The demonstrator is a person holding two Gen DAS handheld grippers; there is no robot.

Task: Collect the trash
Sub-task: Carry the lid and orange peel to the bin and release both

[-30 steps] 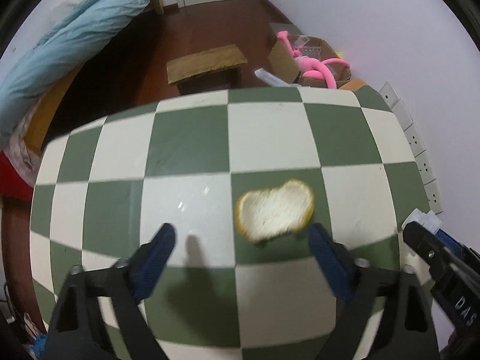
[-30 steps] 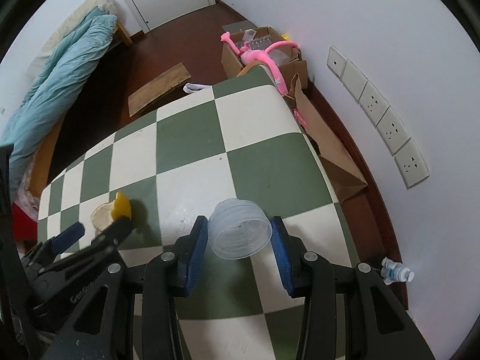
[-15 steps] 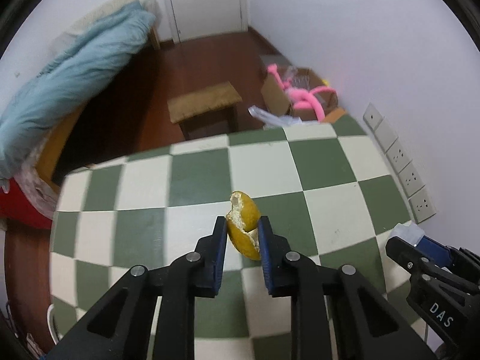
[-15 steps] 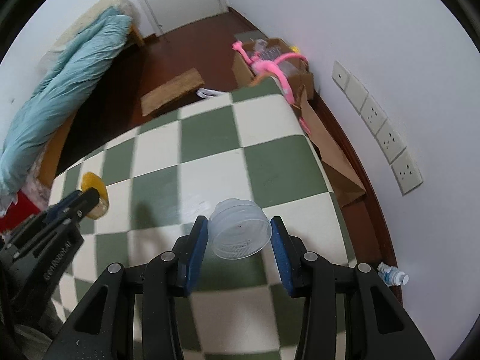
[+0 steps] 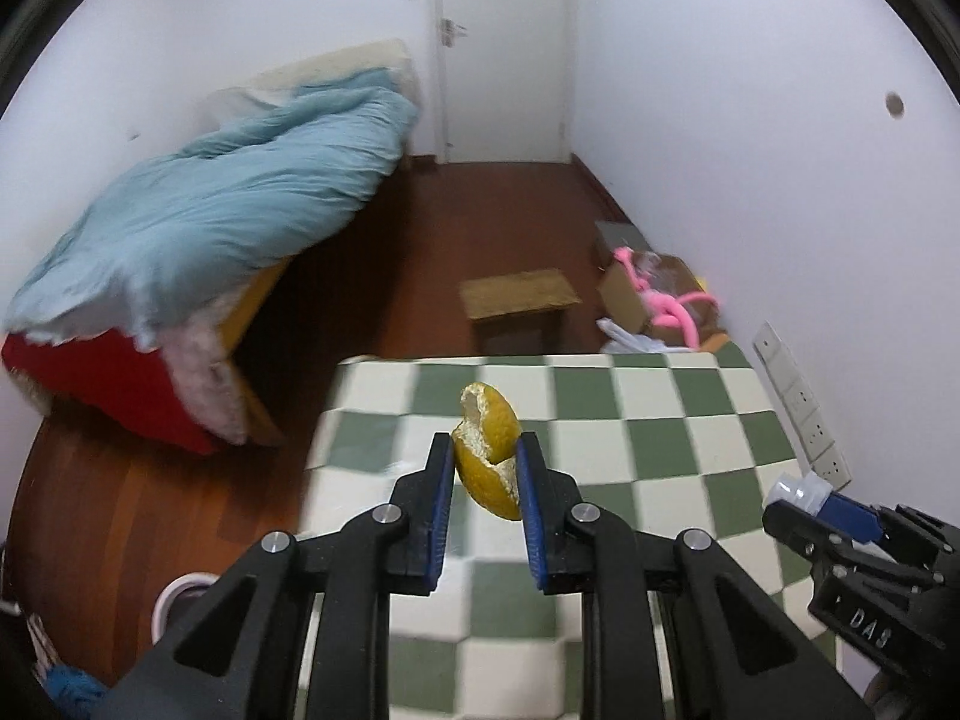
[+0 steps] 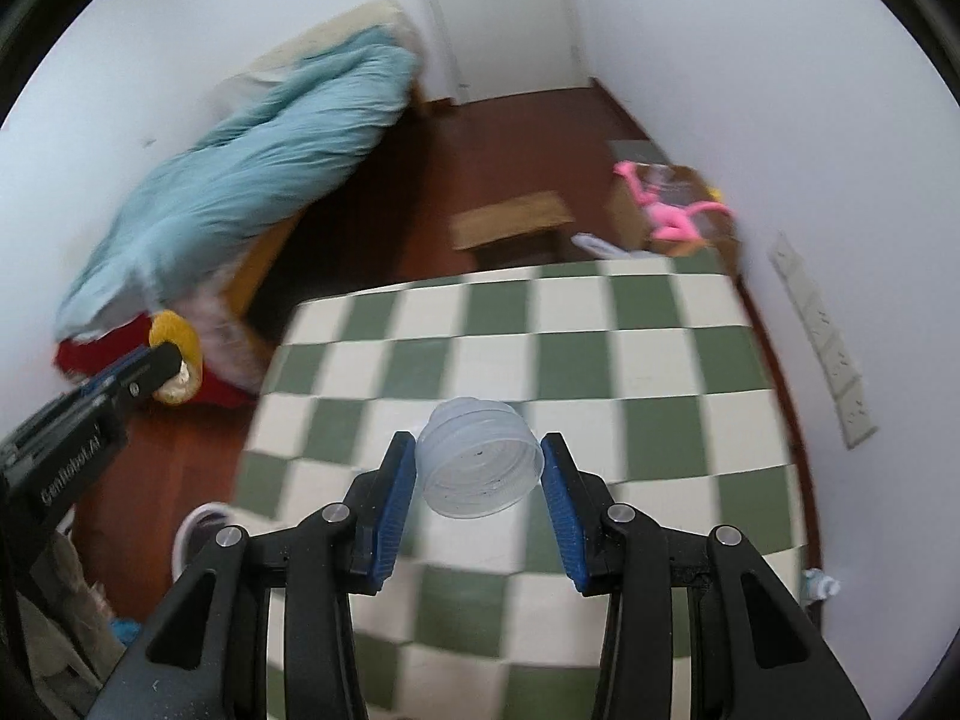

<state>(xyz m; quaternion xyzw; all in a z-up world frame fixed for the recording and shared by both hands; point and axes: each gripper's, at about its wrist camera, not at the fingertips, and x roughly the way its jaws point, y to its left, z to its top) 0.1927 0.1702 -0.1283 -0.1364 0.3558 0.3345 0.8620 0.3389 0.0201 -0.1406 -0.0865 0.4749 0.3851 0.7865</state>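
Observation:
My left gripper (image 5: pixel 485 450) is shut on a yellow piece of fruit peel (image 5: pixel 489 447), held in the air above the green and white checkered table (image 5: pixel 660 438). My right gripper (image 6: pixel 478 459) is shut on a clear plastic cap (image 6: pixel 480 457), also lifted above the table (image 6: pixel 600 360). In the right wrist view the left gripper (image 6: pixel 159 360) shows at the left with the peel (image 6: pixel 174 333) beyond the table's left edge. In the left wrist view the right gripper (image 5: pixel 804 501) sits at the lower right with the cap (image 5: pixel 801 489) in it.
A white round bin rim (image 6: pixel 195 531) sits on the wooden floor by the table's left edge. A bed with a blue duvet (image 5: pixel 210 198) stands at the left. A wooden stool (image 5: pixel 519 294) and a cardboard box with a pink toy (image 5: pixel 666 294) lie beyond the table. Wall sockets (image 5: pixel 798 402) line the right wall.
The left gripper has shut on the peel, lifted it off the table and swung left. The right gripper has risen and moved with it, keeping the cap.

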